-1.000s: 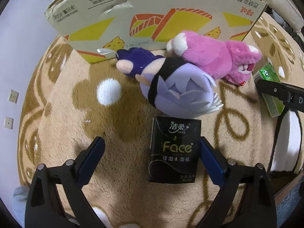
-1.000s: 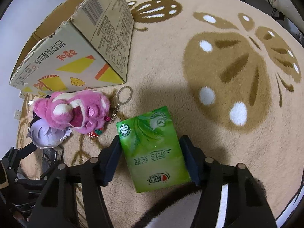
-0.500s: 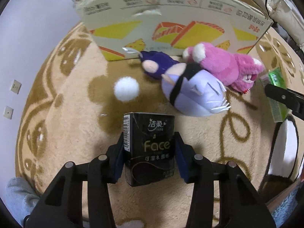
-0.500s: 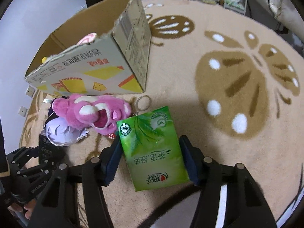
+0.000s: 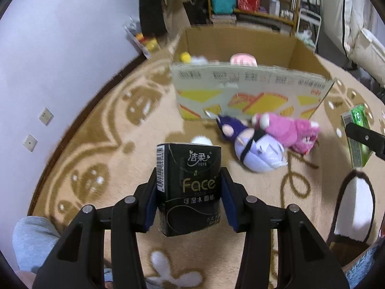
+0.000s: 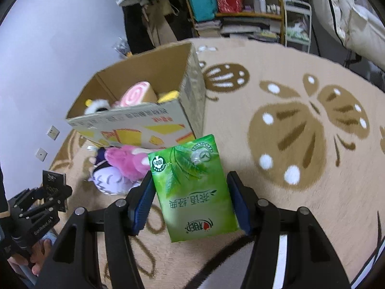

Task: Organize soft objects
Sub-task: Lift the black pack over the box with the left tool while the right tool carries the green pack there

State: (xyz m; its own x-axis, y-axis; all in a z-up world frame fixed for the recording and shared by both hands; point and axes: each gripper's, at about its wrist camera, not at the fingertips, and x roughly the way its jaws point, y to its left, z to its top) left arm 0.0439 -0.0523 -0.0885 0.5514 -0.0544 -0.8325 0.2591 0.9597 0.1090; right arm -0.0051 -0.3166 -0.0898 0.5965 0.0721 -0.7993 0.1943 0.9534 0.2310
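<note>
Left wrist view: left gripper (image 5: 189,201) clamps black tissue pack (image 5: 189,187), frame centre; right gripper (image 6: 190,198) clamps green tissue pack (image 6: 193,187)

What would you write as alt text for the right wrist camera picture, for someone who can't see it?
A handheld gripper holds a green tissue pack above a beige patterned rug. Behind it stands an open cardboard box with soft toys inside; a pink plush and a purple plush doll lie in front of the box.

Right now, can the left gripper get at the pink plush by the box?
Probably not yet. The left gripper is shut on the black tissue pack, so its jaws are occupied. The pink plush lies uncovered on the rug, beside the purple doll.
</note>
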